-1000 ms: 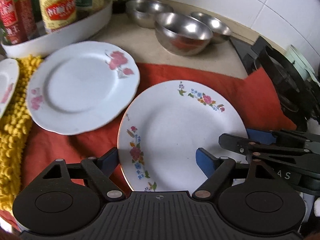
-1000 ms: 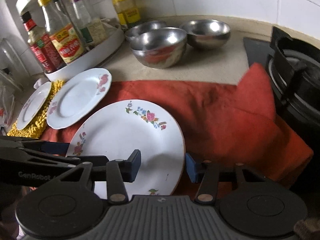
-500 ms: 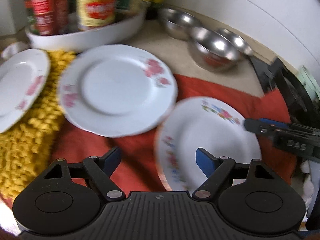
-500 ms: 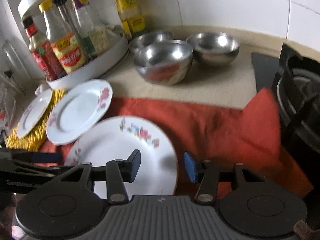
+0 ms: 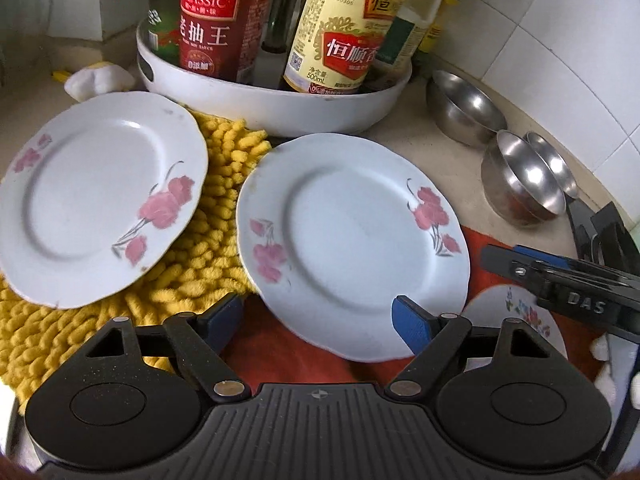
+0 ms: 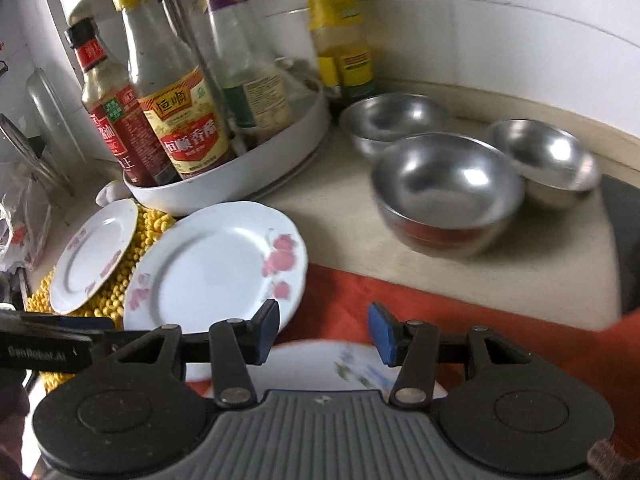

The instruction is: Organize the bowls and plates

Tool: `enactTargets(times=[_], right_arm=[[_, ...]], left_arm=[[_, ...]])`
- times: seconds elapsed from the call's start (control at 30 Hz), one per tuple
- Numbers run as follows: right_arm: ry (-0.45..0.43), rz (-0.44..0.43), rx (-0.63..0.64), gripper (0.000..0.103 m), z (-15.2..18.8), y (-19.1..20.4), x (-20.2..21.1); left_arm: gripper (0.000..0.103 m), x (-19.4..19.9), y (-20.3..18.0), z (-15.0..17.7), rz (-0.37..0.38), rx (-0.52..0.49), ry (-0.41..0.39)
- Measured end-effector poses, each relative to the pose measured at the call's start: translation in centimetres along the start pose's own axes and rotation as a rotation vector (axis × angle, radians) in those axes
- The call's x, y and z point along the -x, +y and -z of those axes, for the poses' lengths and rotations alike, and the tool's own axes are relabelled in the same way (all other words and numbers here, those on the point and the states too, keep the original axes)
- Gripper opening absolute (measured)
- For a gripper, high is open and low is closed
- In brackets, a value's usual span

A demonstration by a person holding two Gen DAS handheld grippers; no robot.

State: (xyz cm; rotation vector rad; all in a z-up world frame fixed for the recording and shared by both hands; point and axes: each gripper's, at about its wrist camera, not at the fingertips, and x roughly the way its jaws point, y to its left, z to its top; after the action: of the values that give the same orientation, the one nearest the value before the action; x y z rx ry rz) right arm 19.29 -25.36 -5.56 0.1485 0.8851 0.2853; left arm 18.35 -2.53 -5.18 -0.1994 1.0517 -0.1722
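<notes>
While both grippers hang over the near edge of the counter, neither has hold of anything. The left gripper stands wide open, its blue pads spread above the near rim of the middle pink-flowered plate, with no contact visible. The right gripper stands partly open, empty, above the large flowered plate, which lies at the near edge on the red cloth and is mostly hidden under the tool. The middle plate rests partly on that cloth and partly on the yellow chenille mat. A second pink-flowered plate lies on the mat toward the left edge, just beside the first and apart from it. Three steel bowls stand grouped at the back right of the counter near the tiled wall; whether they touch cannot be told. A white round tray of sauce bottles stands at the back left, directly behind both small plates. A black stove sits at the right edge.
</notes>
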Motion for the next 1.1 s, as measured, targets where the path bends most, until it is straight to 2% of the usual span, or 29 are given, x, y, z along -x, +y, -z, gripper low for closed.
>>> enactTargets(times=[0.3,0.57,0.8,0.97,1.1], right_arm=[[0.059,-0.040,-0.010,0.046,-1.6,0.5,-4.0],[0.084,-0.105,-0.011,0.047,-2.0,0.4,-5.4],[0.080,-0.141,0.009,0.048,-2.4,0.7,-5.8],[0.093,-0.166,0.012,0.048,-2.5,0.4,-5.7],[0.099,-0.185,0.039,0.048,-2.5,0.3,-5.7]], left_arm=[[0.089,-1.6,0.2,-1.2,0.017,0.002,0.002],[0.088,-1.5,-0.9,-1.6,-0.020,-0.016,0.017],[0.087,-0.7,-1.1,-0.8,0.016,-0.029,0.038],[0.090,0.5,-0.2,-0.7,0.056,-0.021,-0.019],[0.087,-0.9,0.6,-1.5,0.072,0.023,-0.002]])
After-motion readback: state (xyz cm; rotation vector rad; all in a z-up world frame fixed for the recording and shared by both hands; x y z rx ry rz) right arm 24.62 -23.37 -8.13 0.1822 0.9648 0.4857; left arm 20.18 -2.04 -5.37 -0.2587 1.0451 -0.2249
